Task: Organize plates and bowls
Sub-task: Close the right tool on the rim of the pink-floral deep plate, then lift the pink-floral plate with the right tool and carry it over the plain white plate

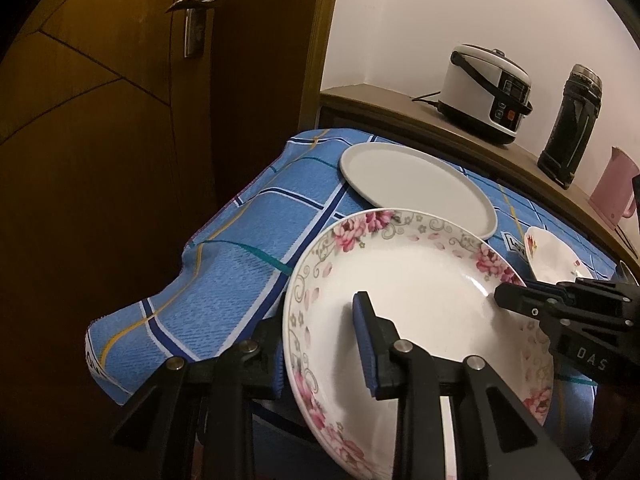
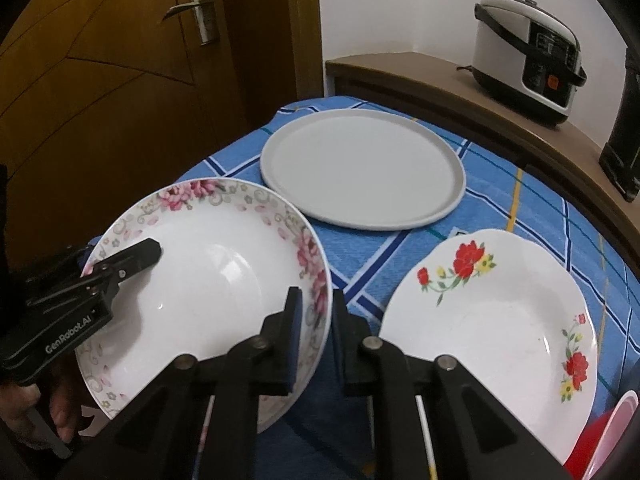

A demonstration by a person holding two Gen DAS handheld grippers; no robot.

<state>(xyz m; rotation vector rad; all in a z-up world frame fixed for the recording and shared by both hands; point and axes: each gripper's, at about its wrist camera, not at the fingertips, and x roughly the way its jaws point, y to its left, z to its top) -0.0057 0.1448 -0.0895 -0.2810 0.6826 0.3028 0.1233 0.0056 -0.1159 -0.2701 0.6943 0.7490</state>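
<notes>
A deep white plate with a pink flower rim (image 1: pixel 420 280) (image 2: pixel 208 264) is held up over the near edge of the blue checked table. My left gripper (image 1: pixel 320 344) is shut on its left rim, and shows in the right wrist view (image 2: pixel 120 264). My right gripper (image 2: pixel 316 320) is shut on its right rim, and shows in the left wrist view (image 1: pixel 516 292). A large plain grey plate (image 1: pixel 416 188) (image 2: pixel 360 168) lies flat at the far side. A white plate with red flowers (image 2: pixel 492 320) (image 1: pixel 556 256) lies at the right.
A wooden shelf (image 2: pixel 460 92) behind the table carries a rice cooker (image 2: pixel 528 56), a dark flask (image 1: pixel 568 128) and a pink jug (image 1: pixel 612 188). A wooden door (image 2: pixel 120 60) stands left. Pink and red bowls' rims (image 2: pixel 600 444) show at the bottom right.
</notes>
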